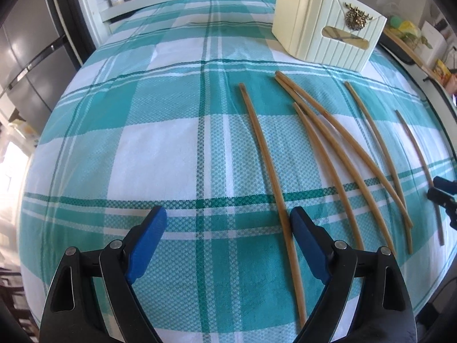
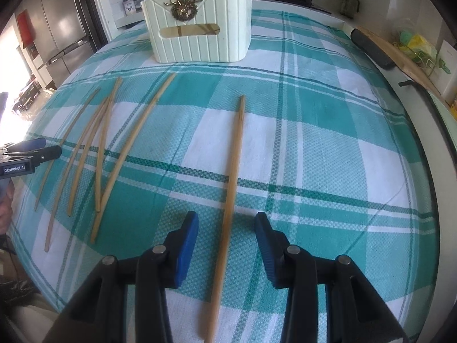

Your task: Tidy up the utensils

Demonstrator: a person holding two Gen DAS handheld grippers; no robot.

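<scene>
Bamboo chopsticks lie loose on the teal-and-white checked cloth covering the surface (image 2: 328, 148), six counted, none yet in the cream slatted holder (image 2: 200, 31) at the far side. Something pale shows through the holder's handle slot, but what it is cannot be told.

Five chopsticks form a fanned cluster (image 2: 94, 148), two or more crossing each other. The sixth, a single chopstick (image 2: 232, 171), lies well apart from them.

The right gripper (image 2: 227, 228) stands half spread with that single chopstick running between its blue pads; neither pad touches the stick, so nothing is grasped. The left gripper (image 1: 228, 225) stands wide and empty; the leftmost chopstick of the cluster (image 1: 268, 165) passes just beside the inner edge of its right-hand pad, and whether it is touched cannot be told.

Judgement: the task is at or near its start. All visible chopsticks remain to be gathered and placed in the holder; the single chopstick appears the first candidate.
</scene>
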